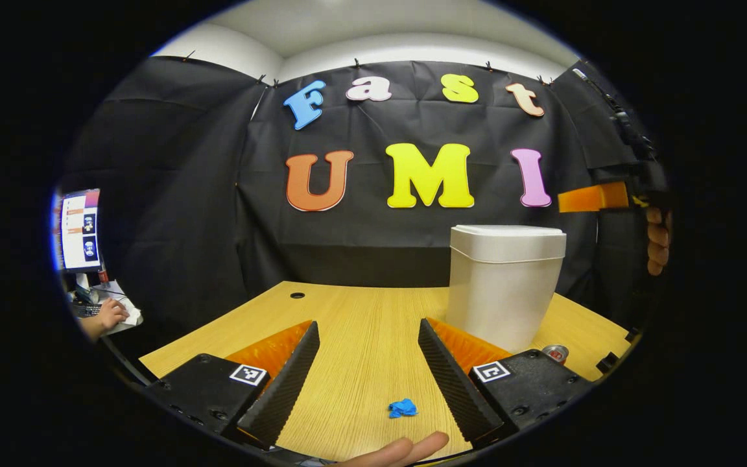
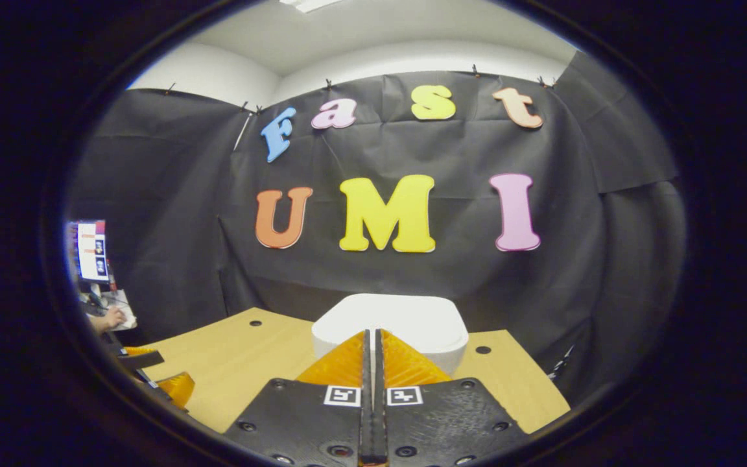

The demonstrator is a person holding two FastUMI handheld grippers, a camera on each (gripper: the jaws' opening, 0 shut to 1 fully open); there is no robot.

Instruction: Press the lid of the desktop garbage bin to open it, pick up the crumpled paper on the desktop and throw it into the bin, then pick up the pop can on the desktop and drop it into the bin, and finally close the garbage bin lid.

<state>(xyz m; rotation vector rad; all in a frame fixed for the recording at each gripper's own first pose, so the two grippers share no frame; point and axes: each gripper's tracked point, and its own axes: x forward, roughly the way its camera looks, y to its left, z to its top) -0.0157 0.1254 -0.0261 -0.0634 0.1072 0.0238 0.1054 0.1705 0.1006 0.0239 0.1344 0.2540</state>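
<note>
No readable words or numbers: the grippers' square marker tags (image 1: pixel 248 374) carry patterns only, and the can (image 1: pixel 556 353) shows no legible label.

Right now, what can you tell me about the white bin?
The bin is a tall off-white box, plastic by its look, with rounded corners and a flat lid that is shut. It stands upright on the wooden desk. A can lies by its base. The right hand-held gripper, shut, hovers over the lid; contact is unclear.
</note>
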